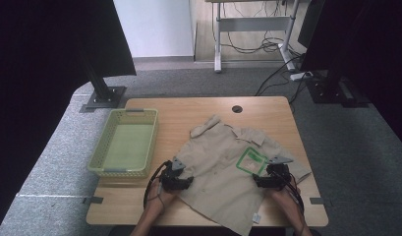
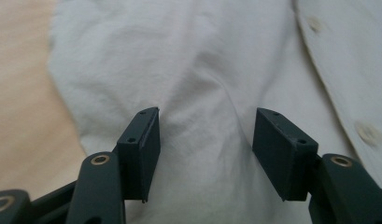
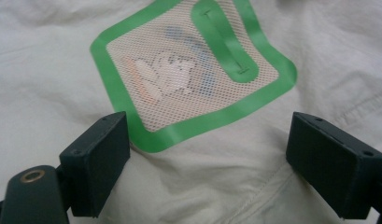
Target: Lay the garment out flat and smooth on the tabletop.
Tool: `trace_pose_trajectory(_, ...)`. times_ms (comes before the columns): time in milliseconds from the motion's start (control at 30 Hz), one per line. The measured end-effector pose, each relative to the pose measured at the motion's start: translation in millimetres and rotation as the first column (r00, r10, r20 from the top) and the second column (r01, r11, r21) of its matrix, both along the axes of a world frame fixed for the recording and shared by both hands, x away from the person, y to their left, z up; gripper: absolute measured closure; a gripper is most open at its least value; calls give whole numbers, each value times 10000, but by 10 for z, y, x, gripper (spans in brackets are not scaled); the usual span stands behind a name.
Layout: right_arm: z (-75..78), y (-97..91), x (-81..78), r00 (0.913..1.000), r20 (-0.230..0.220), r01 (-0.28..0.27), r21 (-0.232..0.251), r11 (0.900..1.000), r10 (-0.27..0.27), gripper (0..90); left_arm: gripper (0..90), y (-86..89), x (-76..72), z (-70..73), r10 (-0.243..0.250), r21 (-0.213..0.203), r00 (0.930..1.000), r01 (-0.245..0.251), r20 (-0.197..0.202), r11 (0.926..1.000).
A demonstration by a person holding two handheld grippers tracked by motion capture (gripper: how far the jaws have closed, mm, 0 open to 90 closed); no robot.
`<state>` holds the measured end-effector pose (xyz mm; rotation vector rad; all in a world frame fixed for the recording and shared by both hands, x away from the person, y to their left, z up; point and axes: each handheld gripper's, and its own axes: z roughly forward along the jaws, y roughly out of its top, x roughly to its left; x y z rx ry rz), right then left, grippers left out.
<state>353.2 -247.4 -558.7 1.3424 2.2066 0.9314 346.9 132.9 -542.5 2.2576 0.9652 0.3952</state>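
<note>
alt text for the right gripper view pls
The right gripper hovers with its two black jaws open over a beige shirt lying flat, a green-bordered mesh patch just beyond them. Nothing is gripped.

1. The place looks like a lab or test room set up for recording, not a home.
2. Grey carpet [image 1: 51,162] covers the floor around a lone wooden table [image 1: 188,110], with tape marks beside its near corners.
3. Dark panels on black metal stands [image 1: 104,93] rise beyond the table, far from the tools.
4. Farther back, loose cables [image 1: 257,46] trail under a white-framed desk [image 1: 252,24] against a pale wall.
</note>
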Motion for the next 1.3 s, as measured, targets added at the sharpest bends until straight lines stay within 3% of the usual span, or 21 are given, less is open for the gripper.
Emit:
trace_pose_trajectory(67,10,-23,0,10000,-77,26,-72,10000,-26,130,399,-35,8,40,-327,90,9994,328,-127,9994)
trace_pose_trajectory(133,47,-23,-10,9998,-153,136,-229,9996,-140,130,365,-50,97,111,-244,5,9993,244,299,9997)
trace_pose_trajectory(200,97,-4,-39,9996,42,278,152,9995,-278,128,336,-58,231,166,-139,-188,9984,150,557,9997)
trace_pose_trajectory(267,126,45,-72,9990,132,411,371,9985,-416,125,324,-61,413,170,14,-118,9968,-5,795,9999)
trace_pose_trajectory(367,77,163,-132,9986,-21,536,437,9976,-536,123,323,-48,648,70,394,35,9977,-396,546,9992)
trace_pose_trajectory(400,43,201,-152,9986,-124,524,323,9981,-520,120,331,-52,693,6,431,375,9981,-448,435,9983)
trace_pose_trajectory(467,-9,246,-198,9985,17,538,23,9985,-538,112,339,-21,686,-26,562,-191,9978,-555,365,9983)
trace_pose_trajectory(600,-1,167,-210,9993,-90,372,-5,9993,-373,119,354,-13,514,-58,711,-476,9963,-688,479,9965)
trace_pose_trajectory(833,6,-94,-174,9996,-153,225,-87,9997,-226,119,352,-29,188,-64,816,-460,9955,-795,473,9958)
trace_pose_trajectory(867,9,-137,-158,9996,-153,232,-126,9997,-233,119,349,-65,68,-65,681,-440,9966,-661,458,9968)
trace_pose_trajectory(1033,7,-267,-118,9980,-193,593,-74,9982,-594,111,312,-138,-105,-45,174,-309,9997,-169,157,9994)
trace_pose_trajectory(1100,18,-307,-109,9964,-374,751,-133,9971,-755,107,330,-151,-84,7,-87,-424,9999,80,-144,9991)
trace_pose_trajectory(1167,67,-297,-101,9939,-567,929,-372,9950,-950,112,321,-153,4,75,74,-427,9999,-70,94,9991)
trace_pose_trajectory(1233,140,-257,-88,9943,-261,1034,18,9946,-1034,111,322,-157,146,137,231,-528,9994,-217,257,9984)
trace_pose_trajectory(1267,197,-178,-41,9944,-68,1053,335,9939,-1051,107,319,-171,310,150,489,-410,9978,-471,440,9980)
trace_pose_trajectory(1300,197,-178,-41,9944,-68,1053,335,9939,-1051,107,319,-171,310,150,489,-410,9978,-471,440,9980)
